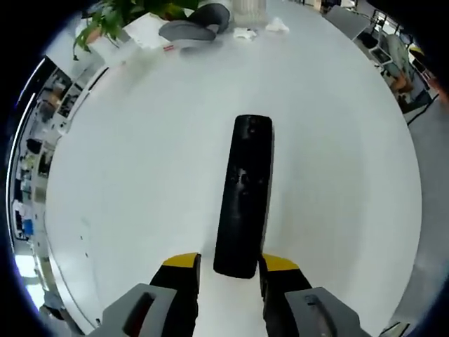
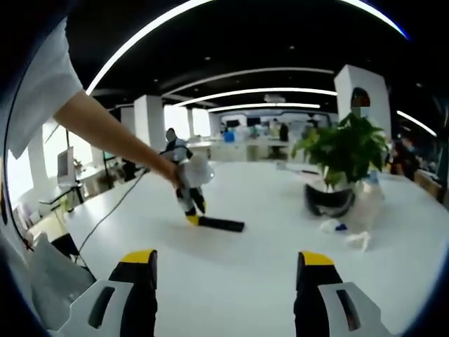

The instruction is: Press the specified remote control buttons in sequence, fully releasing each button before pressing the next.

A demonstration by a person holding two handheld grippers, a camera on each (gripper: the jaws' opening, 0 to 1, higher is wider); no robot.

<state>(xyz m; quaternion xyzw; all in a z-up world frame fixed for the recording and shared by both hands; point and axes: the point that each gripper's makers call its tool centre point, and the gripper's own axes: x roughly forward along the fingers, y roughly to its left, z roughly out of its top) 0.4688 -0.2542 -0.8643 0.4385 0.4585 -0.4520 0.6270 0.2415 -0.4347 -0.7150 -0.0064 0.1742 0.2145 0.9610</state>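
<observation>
A long black remote control point(image 1: 243, 193) lies flat on the white table point(image 1: 140, 175), pointing away from me. Its near end sits between the yellow-tipped jaws of my left gripper point(image 1: 231, 264), which is shut on it. In the right gripper view the same remote control point(image 2: 222, 225) lies at mid table, and a person's arm point(image 2: 105, 130) holds the left gripper point(image 2: 191, 203) at the remote's left end. My right gripper point(image 2: 228, 263) is open, with nothing between its jaws. It hovers well short of the remote.
A potted plant point(image 2: 340, 158) stands at the right on the table, with crumpled white paper point(image 2: 358, 240) beside it. In the left gripper view, a grey object point(image 1: 193, 29) and the plant point(image 1: 116, 17) sit at the table's far edge. Office desks lie beyond.
</observation>
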